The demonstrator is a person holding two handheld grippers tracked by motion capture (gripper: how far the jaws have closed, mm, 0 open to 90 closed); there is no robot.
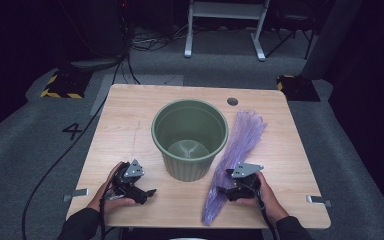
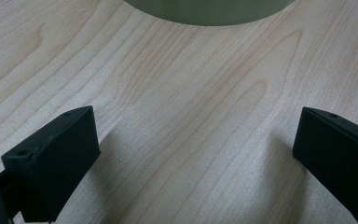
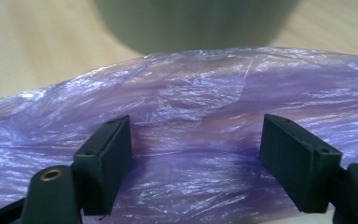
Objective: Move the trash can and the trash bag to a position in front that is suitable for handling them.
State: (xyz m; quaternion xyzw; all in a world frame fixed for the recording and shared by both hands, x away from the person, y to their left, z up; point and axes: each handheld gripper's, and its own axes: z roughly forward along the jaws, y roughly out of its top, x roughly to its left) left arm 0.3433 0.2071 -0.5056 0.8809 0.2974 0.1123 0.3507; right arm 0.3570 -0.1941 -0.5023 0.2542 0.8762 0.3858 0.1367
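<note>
From the high view, the green bucket [image 1: 190, 137] in the middle of the worktop [image 1: 125, 125] has nothing in it. The purple bag [image 1: 235, 160] lies long and thin just right of it, running from near to far. The right gripper view shows the right claw [image 3: 196, 154] released, jaws wide over the crinkly bag. The left claw [image 2: 193, 154] is released too, over bare wood.

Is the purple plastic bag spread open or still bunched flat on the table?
Bunched flat: the purple plastic bag lies as one long crumpled strip on the table beside the green bin, with no mouth opened.
</note>
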